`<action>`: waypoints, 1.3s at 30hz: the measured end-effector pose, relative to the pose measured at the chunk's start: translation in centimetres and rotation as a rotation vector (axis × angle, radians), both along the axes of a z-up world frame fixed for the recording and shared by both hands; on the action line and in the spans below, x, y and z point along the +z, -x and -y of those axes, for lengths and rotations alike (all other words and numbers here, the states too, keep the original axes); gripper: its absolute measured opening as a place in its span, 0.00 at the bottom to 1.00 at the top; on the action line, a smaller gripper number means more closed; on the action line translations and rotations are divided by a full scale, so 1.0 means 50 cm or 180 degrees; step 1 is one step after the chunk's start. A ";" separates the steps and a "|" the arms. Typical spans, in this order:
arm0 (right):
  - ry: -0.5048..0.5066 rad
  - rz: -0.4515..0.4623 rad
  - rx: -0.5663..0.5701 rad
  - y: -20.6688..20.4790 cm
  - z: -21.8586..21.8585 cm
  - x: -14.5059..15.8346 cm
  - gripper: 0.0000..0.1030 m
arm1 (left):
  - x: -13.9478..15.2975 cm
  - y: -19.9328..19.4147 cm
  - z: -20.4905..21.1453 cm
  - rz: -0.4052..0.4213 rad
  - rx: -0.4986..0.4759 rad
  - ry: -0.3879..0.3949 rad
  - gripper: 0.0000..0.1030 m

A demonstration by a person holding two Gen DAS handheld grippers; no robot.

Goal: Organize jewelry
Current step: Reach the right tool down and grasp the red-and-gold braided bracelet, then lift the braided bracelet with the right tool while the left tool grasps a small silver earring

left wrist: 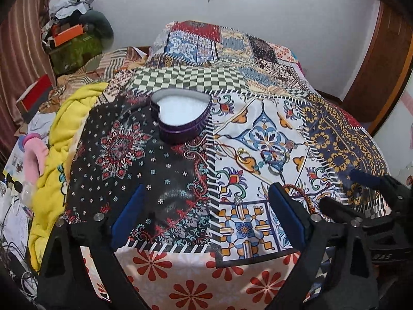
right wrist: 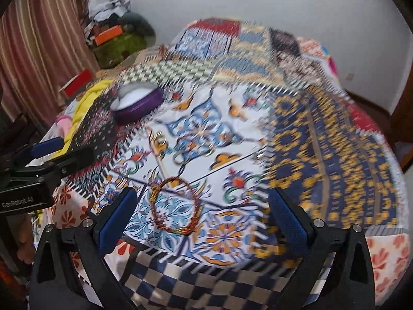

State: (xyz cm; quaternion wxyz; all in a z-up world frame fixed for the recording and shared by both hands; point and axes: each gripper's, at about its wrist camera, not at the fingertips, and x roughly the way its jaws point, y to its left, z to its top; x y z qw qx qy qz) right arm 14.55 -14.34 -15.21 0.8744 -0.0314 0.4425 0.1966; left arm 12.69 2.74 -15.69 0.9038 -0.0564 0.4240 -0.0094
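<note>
A purple heart-shaped tin (left wrist: pixel 180 115) with a white lining stands open on the patchwork cloth (left wrist: pixel 144 155). To its right lie a gold ring (left wrist: pixel 242 155) and a silver ring (left wrist: pixel 275 169). My left gripper (left wrist: pixel 207 214) is open over the cloth, short of the tin, with nothing between its fingers. In the blurred right wrist view, a red and yellow thread bracelet (right wrist: pixel 175 204) lies flat between the fingers of my open right gripper (right wrist: pixel 202 219); I cannot tell whether they touch it. The tin (right wrist: pixel 136 100) sits far left there, and the left gripper (right wrist: pixel 62 152) shows at the left edge.
A yellow blanket (left wrist: pixel 59 149) and pink cloth (left wrist: pixel 33 160) lie left of the work area. A red box (left wrist: pixel 36 93) and a clutter pile (left wrist: pixel 74 38) sit at the back left by a striped curtain. A wooden door (left wrist: pixel 382 59) stands at the right.
</note>
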 end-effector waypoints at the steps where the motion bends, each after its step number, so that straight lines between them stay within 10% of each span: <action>1: -0.0027 -0.0076 0.0028 -0.004 -0.005 -0.011 0.94 | -0.004 -0.001 -0.001 -0.0018 -0.0008 0.0008 0.92; 14: 0.0120 -0.0287 0.0176 -0.014 -0.050 -0.078 0.65 | -0.038 -0.019 -0.006 -0.0175 -0.0081 0.0063 0.87; 22: 0.0004 -0.0303 0.0081 -0.021 -0.029 -0.072 0.21 | -0.045 -0.012 -0.005 -0.0269 -0.0171 0.0120 0.85; 39: -0.0267 -0.0231 -0.0147 -0.039 0.029 -0.036 0.10 | -0.077 -0.043 0.044 -0.0445 -0.0406 0.0121 0.18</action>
